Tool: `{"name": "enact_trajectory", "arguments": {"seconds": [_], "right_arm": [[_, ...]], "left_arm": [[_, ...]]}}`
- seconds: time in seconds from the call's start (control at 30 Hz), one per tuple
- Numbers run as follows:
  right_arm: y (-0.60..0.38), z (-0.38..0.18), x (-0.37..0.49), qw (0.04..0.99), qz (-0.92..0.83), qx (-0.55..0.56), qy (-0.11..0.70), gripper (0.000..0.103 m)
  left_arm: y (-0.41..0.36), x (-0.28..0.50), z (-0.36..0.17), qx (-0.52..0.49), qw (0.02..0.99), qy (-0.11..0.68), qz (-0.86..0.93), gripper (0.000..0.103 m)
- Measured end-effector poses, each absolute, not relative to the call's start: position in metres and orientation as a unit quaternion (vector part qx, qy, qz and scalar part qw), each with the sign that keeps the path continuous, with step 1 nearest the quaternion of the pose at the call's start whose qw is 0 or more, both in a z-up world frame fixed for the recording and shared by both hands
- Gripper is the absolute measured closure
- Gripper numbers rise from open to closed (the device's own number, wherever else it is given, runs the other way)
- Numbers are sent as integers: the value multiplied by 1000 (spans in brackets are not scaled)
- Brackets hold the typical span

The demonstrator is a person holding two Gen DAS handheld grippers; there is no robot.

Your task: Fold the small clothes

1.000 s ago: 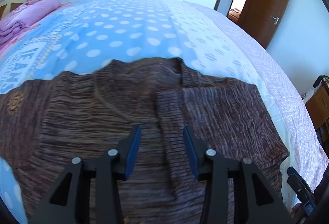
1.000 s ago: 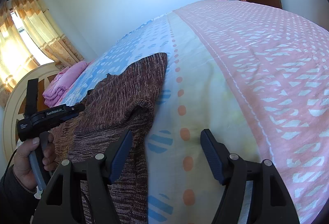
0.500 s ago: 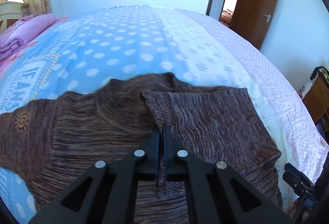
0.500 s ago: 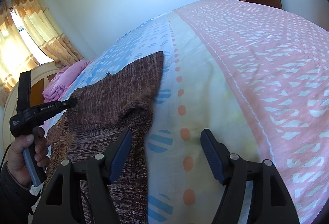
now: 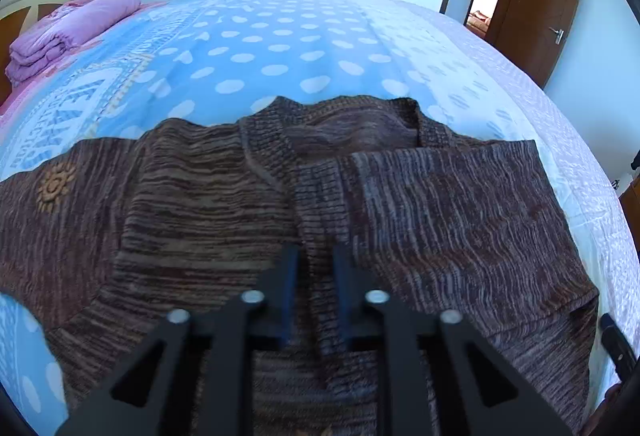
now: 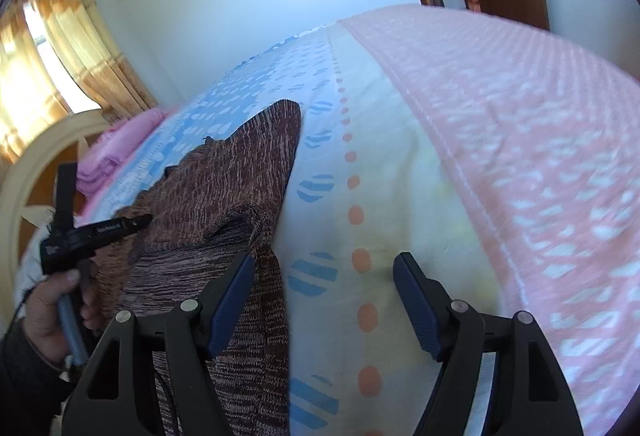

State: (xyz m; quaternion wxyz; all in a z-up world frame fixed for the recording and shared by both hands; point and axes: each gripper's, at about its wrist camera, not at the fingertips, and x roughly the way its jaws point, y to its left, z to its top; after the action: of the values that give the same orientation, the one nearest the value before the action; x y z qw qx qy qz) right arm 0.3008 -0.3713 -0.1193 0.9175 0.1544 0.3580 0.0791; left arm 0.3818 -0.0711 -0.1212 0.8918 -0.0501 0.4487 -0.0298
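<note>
The left tongs (image 5: 314, 292), low in the middle of their frame, stand slightly parted with a ridge of the brown knit sweater (image 5: 440, 220) between the blue pads; motion blur hides whether the pads press it. The sweater spreads across the lower half of that frame on the bed (image 5: 280, 47), one sleeve folded over its chest. The right tongs (image 6: 324, 300) are wide apart and hold nothing, hovering over the bedspread just beside the sweater's edge. At the left of the right view, a hand (image 6: 52, 312) holds the other tool's handle. Folded pink bedding (image 5: 68, 35) lies at upper left; a brown door (image 5: 540, 7) stands at upper right.
</note>
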Motion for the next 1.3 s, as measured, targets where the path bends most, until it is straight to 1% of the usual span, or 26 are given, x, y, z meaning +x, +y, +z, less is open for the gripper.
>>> {"name": "enact_trajectory", "arguments": {"seconds": [0.03,0.07,0.1,0.13,0.2,0.33,0.4,0.43,0.47,0.5,0.53,0.67,0.7,0.73,0.77,0.8,0.83,0.9,0.97,1.0,1.03,1.1,1.17,1.3], "right_arm": [[-365,-108,302,922,91,152,344,30],[-355,-97,306,925,109,144,335,30],[-343,-88,313,925,128,133,331,30],[-333,-84,320,923,144,125,334,30],[-308,-83,348,907,185,123,358,30],[-289,-114,395,877,190,134,421,30],[-299,-138,406,867,171,143,446,32],[-308,-141,404,870,168,148,440,42],[-314,-142,401,871,162,147,441,50],[-322,-142,399,870,152,146,445,67],[-328,-142,397,869,150,151,447,74],[-334,-134,393,875,139,114,449,74],[-331,-129,392,884,113,94,444,66],[-330,-123,391,893,86,74,436,41],[-329,-116,389,902,85,76,417,31],[-325,-111,389,905,96,84,406,28],[-320,-109,391,905,99,80,405,28],[-297,-106,395,910,93,33,402,28],[-271,-111,401,913,65,-37,402,28],[-260,-119,408,907,32,-80,411,28],[-259,-125,412,901,10,-99,422,28],[-275,-135,424,893,-21,-78,442,28],[-296,-134,426,891,-42,-44,449,21],[-320,-133,417,895,-67,-22,441,20]], "left_arm": [[-69,380,-119,-53,892,447,-36,61],[-67,377,-117,-51,894,444,-36,53],[-64,373,-113,-45,897,438,-29,43],[-61,369,-110,-43,901,431,-28,40],[-52,363,-103,-39,905,423,-27,38],[-14,350,-93,-45,912,408,-8,26],[9,348,-92,-43,913,405,10,23],[24,348,-93,-40,913,406,23,23],[40,347,-95,-37,911,408,37,23],[60,348,-98,-33,909,411,54,23],[75,348,-101,-29,908,412,69,23],[152,346,-110,-15,898,411,159,23],[168,343,-110,-12,896,406,180,23],[186,340,-111,-7,892,400,211,19],[204,337,-111,-6,888,395,237,15],[218,334,-112,-8,884,391,256,7],[232,331,-114,-10,879,388,278,3],[256,327,-119,-14,868,384,314,3],[270,331,-129,-16,855,398,333,3],[276,334,-135,-19,847,408,341,3],[280,336,-140,-27,841,418,342,3],[285,336,-143,-44,836,427,341,2],[286,337,-142,-53,836,429,337,2],[288,339,-144,-70,842,428,320,3]]}}
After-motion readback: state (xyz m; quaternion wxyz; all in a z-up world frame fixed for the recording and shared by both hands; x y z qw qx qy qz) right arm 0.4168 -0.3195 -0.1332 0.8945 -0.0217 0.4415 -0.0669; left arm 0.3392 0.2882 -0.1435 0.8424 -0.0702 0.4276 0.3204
